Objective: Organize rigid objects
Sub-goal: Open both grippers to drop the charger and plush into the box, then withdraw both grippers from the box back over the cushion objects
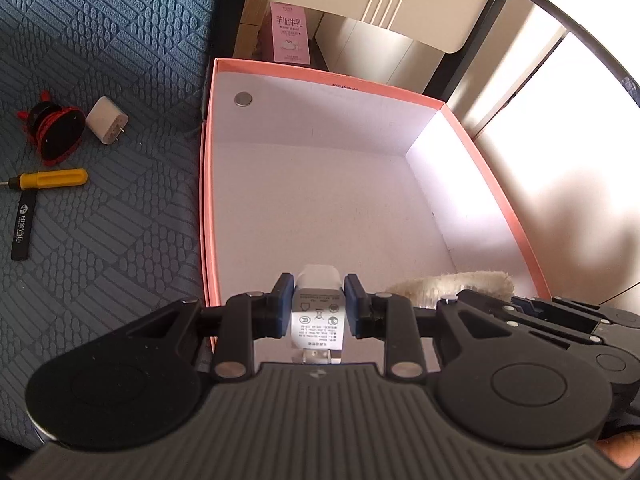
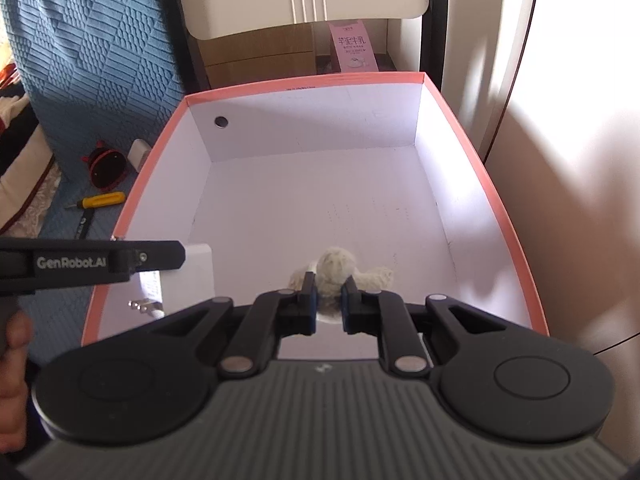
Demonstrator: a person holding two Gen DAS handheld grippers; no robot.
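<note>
My left gripper (image 1: 318,300) is shut on a white charger plug (image 1: 318,312) with a printed label, held over the near left corner of a pink-rimmed white box (image 1: 320,74). From the right wrist the same plug (image 2: 192,272) shows under the left gripper's arm (image 2: 92,262). My right gripper (image 2: 330,300) is shut on a fluffy white plush toy (image 2: 340,268), held over the near part of the box (image 2: 304,80). The plush also shows in the left wrist view (image 1: 452,284).
On the blue textured mat (image 1: 100,40) left of the box lie a second white charger (image 1: 107,120), a red-and-black round gadget (image 1: 56,132), a yellow-handled screwdriver (image 1: 52,179) and a black strap tag (image 1: 25,224). A pink carton (image 1: 290,34) stands behind the box.
</note>
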